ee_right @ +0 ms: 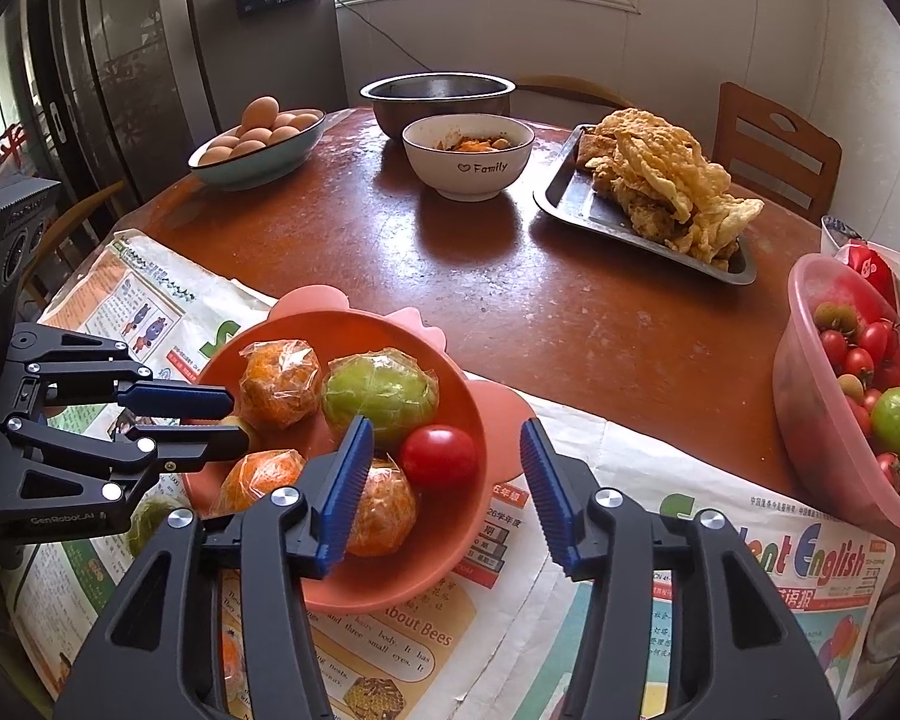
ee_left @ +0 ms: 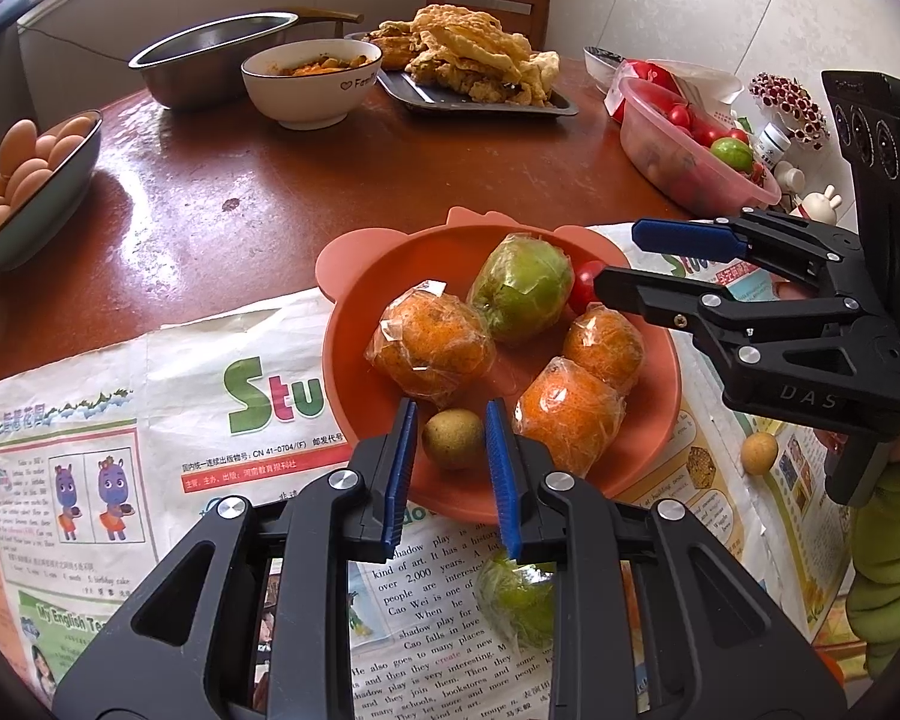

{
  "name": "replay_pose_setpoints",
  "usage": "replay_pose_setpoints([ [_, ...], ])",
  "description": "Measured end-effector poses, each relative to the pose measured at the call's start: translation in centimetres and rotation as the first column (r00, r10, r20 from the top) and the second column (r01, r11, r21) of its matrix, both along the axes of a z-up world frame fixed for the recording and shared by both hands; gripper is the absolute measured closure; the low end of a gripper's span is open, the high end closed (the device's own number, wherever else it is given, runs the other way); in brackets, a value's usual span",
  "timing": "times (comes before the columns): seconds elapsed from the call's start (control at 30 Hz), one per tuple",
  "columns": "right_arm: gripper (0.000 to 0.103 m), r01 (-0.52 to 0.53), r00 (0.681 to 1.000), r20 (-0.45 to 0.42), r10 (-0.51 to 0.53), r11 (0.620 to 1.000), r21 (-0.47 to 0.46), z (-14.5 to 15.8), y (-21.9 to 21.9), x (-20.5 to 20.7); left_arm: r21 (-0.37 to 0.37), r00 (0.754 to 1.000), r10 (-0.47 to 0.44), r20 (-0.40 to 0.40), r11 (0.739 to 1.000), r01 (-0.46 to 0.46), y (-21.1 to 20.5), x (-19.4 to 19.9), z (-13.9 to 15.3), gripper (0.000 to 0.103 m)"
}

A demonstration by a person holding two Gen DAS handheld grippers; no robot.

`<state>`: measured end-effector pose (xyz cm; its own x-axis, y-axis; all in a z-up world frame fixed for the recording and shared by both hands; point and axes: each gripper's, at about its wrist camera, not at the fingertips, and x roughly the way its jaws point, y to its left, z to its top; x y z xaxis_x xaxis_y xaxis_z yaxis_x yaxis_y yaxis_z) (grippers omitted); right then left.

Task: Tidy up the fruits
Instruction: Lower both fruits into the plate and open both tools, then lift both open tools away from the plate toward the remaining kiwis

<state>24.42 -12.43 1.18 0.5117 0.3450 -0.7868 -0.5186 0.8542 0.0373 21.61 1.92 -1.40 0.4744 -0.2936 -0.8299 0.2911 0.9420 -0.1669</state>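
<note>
We are putting fruit into the orange plate (ee_left: 354, 324). Our left gripper (ee_left: 450, 426) sits at the plate's 6 o'clock edge. Its blue pads stand on each side of a small brown fruit (ee_left: 453, 438), with a thin gap on both sides, so it looks narrow but not squeezing. We think it is letting go or about to grab; we cannot tell which.

Our right gripper (ee_right: 447, 456) is wide and holds nothing. It hangs over the plate's 3 o'clock side, near the red tomato (ee_right: 439, 457).

The wrapped oranges (ee_left: 429, 339) and the green fruit (ee_left: 522, 288) crowd the plate. So we should move the left gripper straight back toward 6 o'clock, slowly, and not bump the orange at its right.

A little yellow fruit (ee_left: 759, 452) and another green wrapped fruit (ee_left: 519, 600) lie on the newspaper (ee_left: 150, 420), waiting.
</note>
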Motion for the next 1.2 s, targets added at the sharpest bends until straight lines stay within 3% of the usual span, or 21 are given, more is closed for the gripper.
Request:
replay_pose_setpoints([
  [0.53,0.038,0.015,1.000,0.012,-0.015,1.000,0.015,0.7,-0.3,-0.7,-0.008,0.999,0.015,0.033,1.000,-0.015,0.3,-0.7,1.4,0.080],
  [0.87,0.028,0.032,0.999,0.021,-0.033,0.999,0.036,1.4,-0.9,-1.3,-0.006,0.997,0.036,0.061,0.999,-0.036,0.7,-1.6,2.6,0.056],
  [1.2,0.025,0.044,0.998,0.036,-0.045,0.998,0.044,2.2,-1.2,-1.9,0.004,0.996,0.043,0.080,0.999,-0.043,0.6,-2.3,3.3,0.048],
])
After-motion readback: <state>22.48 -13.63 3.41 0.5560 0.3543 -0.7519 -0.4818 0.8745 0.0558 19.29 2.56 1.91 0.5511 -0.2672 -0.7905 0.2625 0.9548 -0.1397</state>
